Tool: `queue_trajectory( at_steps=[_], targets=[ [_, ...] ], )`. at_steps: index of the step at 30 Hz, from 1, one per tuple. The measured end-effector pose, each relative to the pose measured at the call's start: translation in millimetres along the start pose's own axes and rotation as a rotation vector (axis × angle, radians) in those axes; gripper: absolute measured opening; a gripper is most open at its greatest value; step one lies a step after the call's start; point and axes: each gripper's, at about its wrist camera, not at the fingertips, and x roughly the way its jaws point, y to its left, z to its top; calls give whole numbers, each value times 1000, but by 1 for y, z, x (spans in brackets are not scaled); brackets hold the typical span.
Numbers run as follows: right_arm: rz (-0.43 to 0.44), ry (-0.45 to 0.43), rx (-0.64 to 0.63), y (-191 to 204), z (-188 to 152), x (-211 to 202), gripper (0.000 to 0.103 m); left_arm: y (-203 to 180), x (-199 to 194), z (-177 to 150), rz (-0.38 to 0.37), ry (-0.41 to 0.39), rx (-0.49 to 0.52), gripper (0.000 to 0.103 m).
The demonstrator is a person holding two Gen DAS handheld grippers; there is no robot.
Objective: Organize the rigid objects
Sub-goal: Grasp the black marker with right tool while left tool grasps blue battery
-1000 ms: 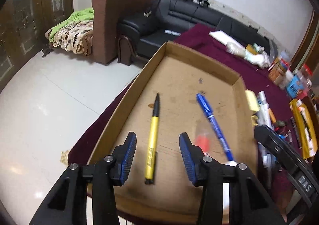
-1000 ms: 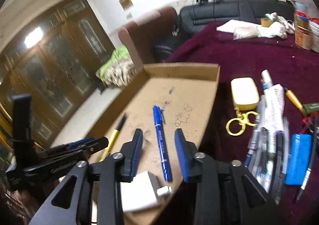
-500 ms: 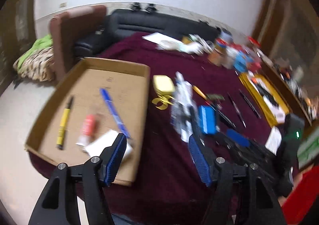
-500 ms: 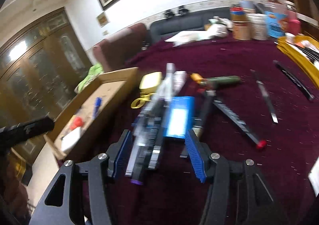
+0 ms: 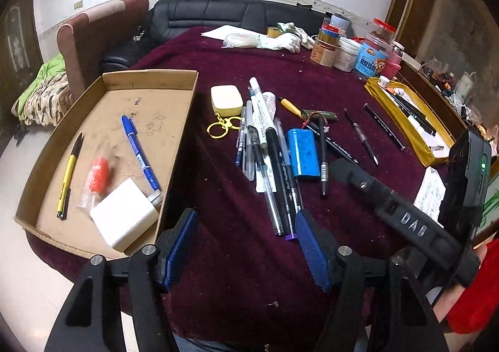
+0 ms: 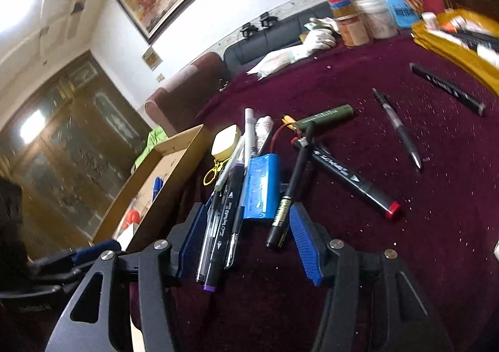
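A cardboard tray [image 5: 184,121] at the left holds a yellow pen [image 5: 68,176], a blue marker [image 5: 140,154], a red item in a clear bag [image 5: 98,177] and a white charger [image 5: 123,218]. A pile of pens [image 5: 271,165] and a blue battery pack [image 5: 302,147] lie on the maroon cloth right of the tray. My left gripper [image 5: 246,247] is open and empty above the cloth near the pile's near end. My right gripper [image 6: 246,239] is open, its fingers straddling the near ends of the pens [image 6: 224,221] and the battery pack [image 6: 260,186].
A yellow case with key ring [image 5: 226,99], a green tube [image 6: 324,118] and loose black markers [image 6: 346,174] lie around the pile. A yellow tray of pens [image 5: 408,121] sits at the right; jars and tins [image 5: 352,52] stand at the back. The table's front edge is near.
Both grippers swung right from over the cardboard tray to the pen pile on the cloth. Both have opened wider. The right gripper has come down close to the pile.
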Motion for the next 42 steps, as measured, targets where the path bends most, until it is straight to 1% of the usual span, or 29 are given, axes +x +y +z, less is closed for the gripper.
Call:
queue_trajectory(
  at_steps=[3, 6, 9, 11, 13, 14, 18, 19, 20, 22, 23, 27, 30, 32, 34, 35, 36, 37, 40, 42],
  targets=[
    [0, 14, 31, -5, 1, 3, 55, 5, 2, -2, -8, 7, -10, 68],
    [-28, 35, 29, -4, 2, 7, 55, 10, 4, -5, -20, 14, -22, 68],
    [-83, 72, 38, -4, 4, 16, 54, 14, 5, -7, -25, 18, -28, 68],
    [-132, 112, 65, -9, 8, 27, 39, 17, 5, -8, -33, 19, -37, 68],
    [-167, 145, 69, -12, 13, 37, 35, 19, 4, -9, -39, 21, -44, 68],
    [-172, 155, 72, -13, 15, 40, 34, 19, 4, -9, -41, 22, -45, 68],
    [-111, 177, 134, -24, 24, 51, 34, 20, 5, -10, -46, 26, -44, 68],
    [-91, 180, 151, -27, 26, 53, 30, 20, 6, -10, -48, 30, -44, 68],
    [-72, 184, 156, -28, 26, 54, 21, 19, 7, -10, -51, 33, -44, 68],
    [-14, 193, 168, -29, 24, 52, 13, 19, 8, -9, -52, 36, -38, 68],
    [-11, 196, 164, -29, 23, 51, 11, 18, 8, -9, -52, 38, -34, 68],
    [-40, 195, 128, -23, 18, 45, 11, 12, 10, -10, -53, 42, -22, 68],
    [-109, 202, 100, -22, 13, 37, 11, 8, 12, -10, -54, 47, -14, 68],
    [-154, 176, 72, -23, 9, 26, 11, 4, 15, -7, -65, 56, -9, 68],
    [-217, 139, 37, -23, 8, 16, 10, -3, 21, 1, -86, 70, -2, 68],
    [-248, 123, 20, -23, 9, 13, 10, -8, 24, 7, -100, 76, 5, 71],
    [-273, 108, 13, -24, 8, 11, 10, -13, 29, 11, -114, 82, 17, 75],
    [-287, 96, 21, -27, 9, 10, 10, -19, 34, 17, -120, 88, 29, 75],
    [-323, 87, 16, -29, 9, 9, 10, -39, 51, 37, -123, 92, 55, 75],
    [-299, 108, 16, -30, 9, 12, 10, -53, 59, 47, -120, 83, 99, 75]
  ],
)
